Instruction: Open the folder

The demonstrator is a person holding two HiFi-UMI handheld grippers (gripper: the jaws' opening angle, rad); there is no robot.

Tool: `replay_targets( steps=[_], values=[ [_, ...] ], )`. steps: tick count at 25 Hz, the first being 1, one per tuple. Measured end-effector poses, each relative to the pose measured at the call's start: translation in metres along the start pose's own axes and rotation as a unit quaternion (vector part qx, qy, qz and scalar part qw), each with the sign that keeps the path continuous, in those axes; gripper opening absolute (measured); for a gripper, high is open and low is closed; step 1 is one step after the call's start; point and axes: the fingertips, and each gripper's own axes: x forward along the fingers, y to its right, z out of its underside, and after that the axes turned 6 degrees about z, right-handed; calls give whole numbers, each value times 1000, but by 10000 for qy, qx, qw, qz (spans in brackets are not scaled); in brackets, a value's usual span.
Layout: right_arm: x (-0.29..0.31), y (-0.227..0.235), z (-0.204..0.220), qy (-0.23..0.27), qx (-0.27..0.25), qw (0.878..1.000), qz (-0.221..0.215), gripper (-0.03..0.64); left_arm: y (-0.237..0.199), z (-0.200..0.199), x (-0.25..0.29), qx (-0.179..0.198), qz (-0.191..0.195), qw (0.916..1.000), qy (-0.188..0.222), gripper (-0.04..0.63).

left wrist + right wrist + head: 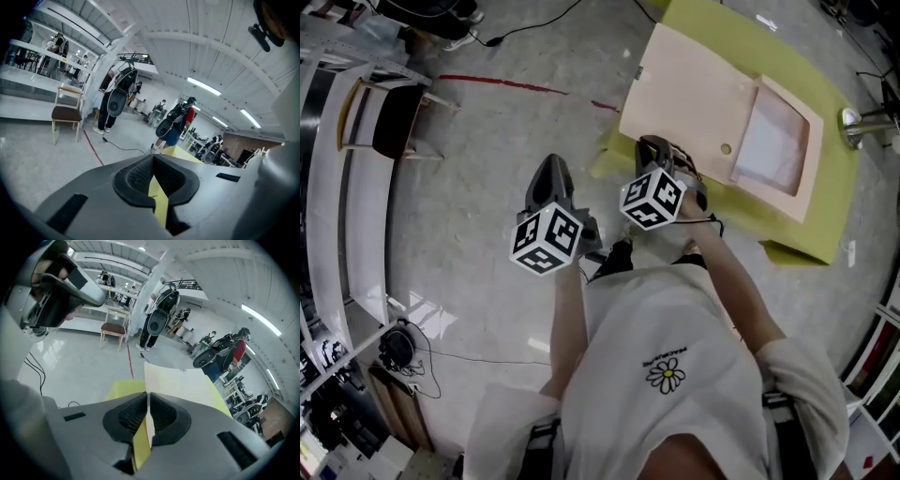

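Note:
A beige folder lies flat on a yellow-green table; it has a small round snap and a pale window panel at its right. My right gripper hovers at the folder's near left edge with its jaws together. In the right gripper view the folder stretches away past the gripper, and only a sliver of cream and yellow shows in the slit. My left gripper is shut and empty over the floor, left of the table. In the left gripper view it points at the table's yellow corner.
A wooden chair stands by a white counter at the left, past a red floor line. A metal stand is at the table's right. People with backpacks stand further off. A black cable crosses the floor.

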Motion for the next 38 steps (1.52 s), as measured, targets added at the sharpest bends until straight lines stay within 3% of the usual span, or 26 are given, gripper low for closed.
replay_targets(
  steps=[6, 10, 17, 20, 26, 29, 38],
  values=[
    [15, -17, 14, -194, -195, 9992, -292, 14, -1, 9, 1, -30, -12, 10000, -11, 14],
    [24, -25, 19, -336, -205, 9962, -771, 15, -4, 11, 1, -197, -87, 9998, 11, 14],
    [28, -36, 13, -570, -436, 9880, -1367, 23, -6, 5, 2, -128, -68, 9999, -53, 14],
    [29, -34, 12, -690, -346, 9806, -1804, 29, -3, 3, 5, -200, -49, 9998, -20, 14],
    [37, -31, 13, -1116, 160, 9544, -2763, 49, -5, 5, 8, -226, -65, 9997, 9, 14],
    [35, -32, 20, -1214, 284, 9495, -2880, 49, -4, 10, 3, -266, -90, 9996, -40, 14],
    [25, -24, 7, -892, 783, 9556, -2696, 44, 17, -11, -2, -12, 93, 9999, 114, 14]
  ],
)
